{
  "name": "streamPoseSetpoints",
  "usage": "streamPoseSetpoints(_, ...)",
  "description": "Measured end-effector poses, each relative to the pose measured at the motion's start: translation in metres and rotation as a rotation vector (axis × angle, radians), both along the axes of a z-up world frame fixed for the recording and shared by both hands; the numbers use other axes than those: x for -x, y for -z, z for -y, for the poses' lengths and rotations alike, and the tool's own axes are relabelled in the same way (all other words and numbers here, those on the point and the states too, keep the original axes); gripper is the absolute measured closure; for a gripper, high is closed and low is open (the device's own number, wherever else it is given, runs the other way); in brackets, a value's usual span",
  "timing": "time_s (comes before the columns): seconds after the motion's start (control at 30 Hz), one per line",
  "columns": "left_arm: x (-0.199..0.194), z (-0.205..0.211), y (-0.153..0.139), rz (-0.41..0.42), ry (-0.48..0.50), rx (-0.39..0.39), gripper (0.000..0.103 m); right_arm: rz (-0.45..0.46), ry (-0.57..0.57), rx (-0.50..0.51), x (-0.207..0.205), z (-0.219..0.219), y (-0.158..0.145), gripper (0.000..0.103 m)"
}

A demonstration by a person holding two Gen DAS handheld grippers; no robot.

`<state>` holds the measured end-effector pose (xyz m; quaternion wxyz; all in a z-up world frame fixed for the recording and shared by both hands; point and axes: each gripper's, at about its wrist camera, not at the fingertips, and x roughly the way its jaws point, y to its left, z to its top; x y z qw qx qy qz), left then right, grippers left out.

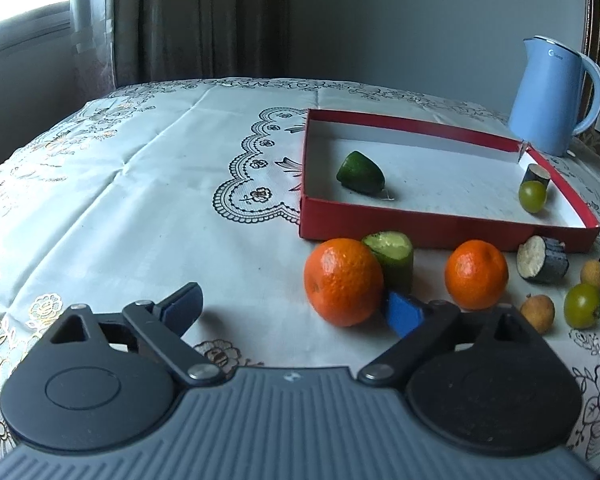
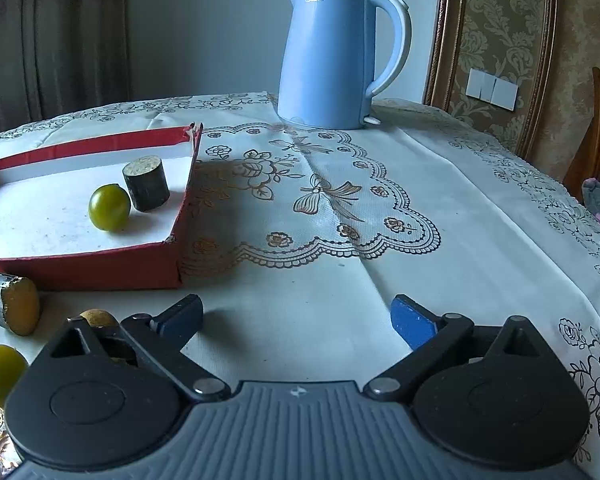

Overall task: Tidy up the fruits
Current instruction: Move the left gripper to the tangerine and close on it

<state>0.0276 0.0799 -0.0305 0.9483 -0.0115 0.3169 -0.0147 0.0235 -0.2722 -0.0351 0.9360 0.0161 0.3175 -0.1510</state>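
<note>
Closest to my left tool (image 1: 294, 312), spread wide with nothing held, sits a large orange (image 1: 343, 281) touching its right finger, a cut cucumber piece (image 1: 392, 260) just behind. Only this view shows the second orange (image 1: 476, 275) and the green piece (image 1: 360, 172) inside the red box (image 1: 420, 229). My right tool (image 2: 298, 320) is also released over bare surface (image 2: 440, 200); its view alone shows the kettle (image 2: 332, 60) fully. A round brownish fruit (image 2: 98, 317), possibly a longan, peeks behind its left finger.
</note>
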Motion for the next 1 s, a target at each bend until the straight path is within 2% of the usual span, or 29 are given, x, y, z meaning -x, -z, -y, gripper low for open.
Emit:
streamPoseSetpoints(0.13,-0.002,0.001,0.001,0.006,0.005,-0.005,0.009,0.000,0.000,0.000,0.000,0.000,0.000,0.002)
streamPoseSetpoints(0.2,-0.001,-0.001,0.000,0.006,0.017,0.014,0.018,0.000,0.000,0.000,0.000,0.000,0.000,0.001)
streamPoseSetpoints(0.33,0.002,0.000,-0.001,0.012,0.049,0.035,0.030,0.000,0.000,-0.001,0.000,0.000,0.000,0.001)
streamPoseSetpoints(0.4,0.004,0.001,-0.001,0.015,0.072,0.044,0.043,0.000,0.001,-0.001,0.000,0.001,0.000,0.001)
streamPoseSetpoints(0.57,0.007,0.006,-0.003,0.022,0.120,0.054,0.065,-0.001,0.000,-0.001,0.000,0.001,0.000,0.000)
streamPoseSetpoints(1.0,0.011,0.007,-0.004,0.037,0.127,0.034,0.067,-0.001,0.000,-0.001,0.000,0.001,0.000,0.000)
